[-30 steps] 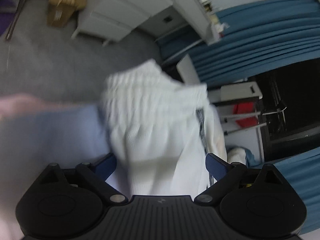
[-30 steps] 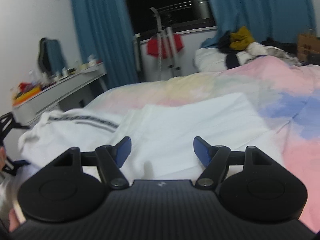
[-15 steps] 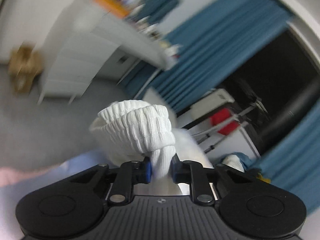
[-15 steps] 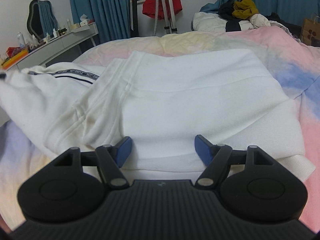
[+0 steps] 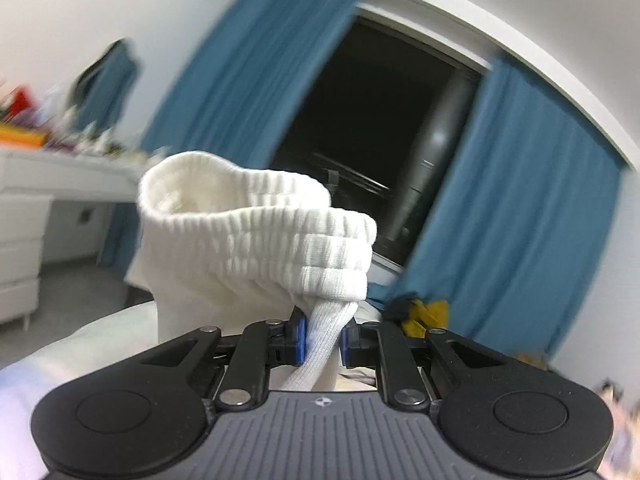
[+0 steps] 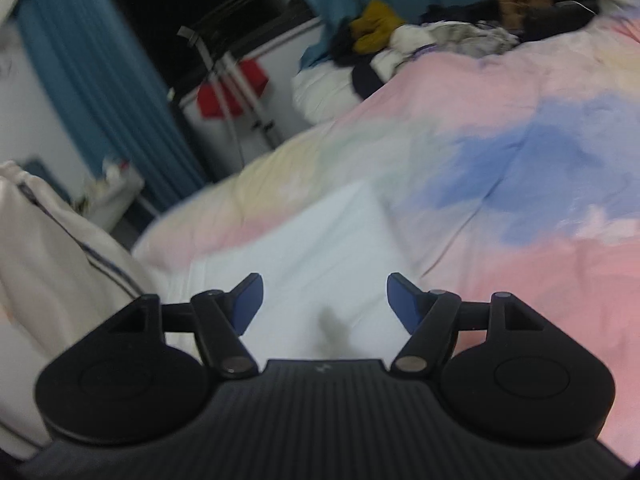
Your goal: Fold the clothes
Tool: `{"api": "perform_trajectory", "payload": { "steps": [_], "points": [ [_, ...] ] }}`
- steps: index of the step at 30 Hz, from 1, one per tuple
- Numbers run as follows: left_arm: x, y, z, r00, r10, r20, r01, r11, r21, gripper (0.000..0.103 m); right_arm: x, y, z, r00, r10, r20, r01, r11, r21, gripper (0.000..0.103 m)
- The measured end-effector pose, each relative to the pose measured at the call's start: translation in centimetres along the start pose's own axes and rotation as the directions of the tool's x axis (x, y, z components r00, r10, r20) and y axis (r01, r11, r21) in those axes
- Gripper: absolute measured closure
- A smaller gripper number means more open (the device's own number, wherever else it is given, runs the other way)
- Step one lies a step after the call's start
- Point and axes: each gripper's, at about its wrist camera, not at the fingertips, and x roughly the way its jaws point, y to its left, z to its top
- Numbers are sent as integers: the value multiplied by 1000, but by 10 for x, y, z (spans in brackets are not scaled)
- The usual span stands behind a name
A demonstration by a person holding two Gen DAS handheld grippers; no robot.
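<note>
My left gripper (image 5: 323, 338) is shut on the ribbed cuff (image 5: 272, 236) of a white sweatshirt and holds it up in the air, the cuff bunched above the fingers. In the right wrist view the white garment (image 6: 320, 248) lies on the pastel bedspread (image 6: 520, 168), and its lifted sleeve with a dark stripe (image 6: 52, 236) rises at the left edge. My right gripper (image 6: 323, 300) is open and empty just above the white fabric.
A pile of unfolded clothes (image 6: 420, 36) lies at the far end of the bed. A drying rack with a red item (image 6: 228, 88) stands by the blue curtains (image 6: 100, 92). A white dresser (image 5: 24, 224) stands at the left.
My left gripper closed on the cuff and lifted it, tilting upward toward the window. My right gripper stayed open and swung right over the garment.
</note>
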Motion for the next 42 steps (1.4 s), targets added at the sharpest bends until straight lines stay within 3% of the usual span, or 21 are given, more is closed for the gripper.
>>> {"api": "perform_trajectory", "payload": {
  "steps": [4, 7, 10, 12, 14, 17, 19, 22, 23, 24, 27, 31, 34, 37, 40, 41, 42],
  "points": [
    [21, -71, -55, 998, -58, -24, 60, 994, 89, 87, -17, -34, 22, 999, 5, 52, -10, 996, 89, 31],
    [28, -112, -123, 991, -97, -90, 113, 976, 186, 87, -24, -55, 31, 997, -1, 81, -9, 992, 129, 30],
    [41, -138, -195, 971, -101, -218, 166, 937, 308, 89, -21, -77, 37, 996, 15, 84, -30, 982, 187, 30],
    [54, -151, -239, 948, -73, -311, 195, 905, 379, 90, -17, -88, 37, 996, 48, 75, -63, 973, 220, 30],
    [61, -153, -259, 938, -67, -340, 212, 886, 411, 90, -8, -98, 36, 995, 87, 45, -96, 960, 263, 30],
    [65, -151, -270, 941, -70, -332, 225, 861, 455, 89, 3, -105, 33, 988, 153, 14, -149, 936, 318, 30],
    [72, -138, -269, 928, -82, -364, 256, 850, 461, 84, 8, -102, 33, 982, 189, 7, -181, 927, 328, 30],
    [73, -110, -260, 911, -106, -398, 312, 809, 499, 56, 12, -92, 33, 975, 223, 4, -214, 927, 309, 30],
    [68, -94, -254, 908, -114, -404, 326, 798, 507, 39, 13, -89, 33, 972, 234, 3, -224, 927, 302, 30],
    [62, -79, -248, 904, -123, -410, 340, 787, 515, 31, 13, -85, 33, 970, 242, 1, -232, 927, 294, 30],
    [56, -60, -230, 896, -91, -434, 351, 744, 568, 30, 17, -71, 31, 972, 236, -15, -224, 938, 263, 30],
    [55, -24, -210, 892, -14, -451, 313, 739, 596, 30, 32, -55, 24, 980, 187, -72, -167, 961, 222, 23],
    [50, -4, -202, 897, 38, -440, 284, 714, 640, 29, 45, -49, 14, 979, 168, -115, -139, 964, 229, 21],
    [46, 10, -196, 892, 36, -451, 283, 732, 619, 29, 59, -43, 6, 975, 164, -151, -126, 964, 234, 20],
    [36, 12, -201, 892, 35, -452, 292, 718, 631, 26, 66, -36, 3, 986, 119, -116, -96, 977, 191, 18],
    [34, 12, -202, 892, 33, -452, 293, 718, 631, 24, 67, -34, 2, 989, 113, -94, -95, 980, 176, 20],
    [32, 11, -204, 891, 30, -452, 295, 719, 629, 23, 69, -31, 1, 992, 106, -71, -94, 982, 161, 29]
  ]
}}
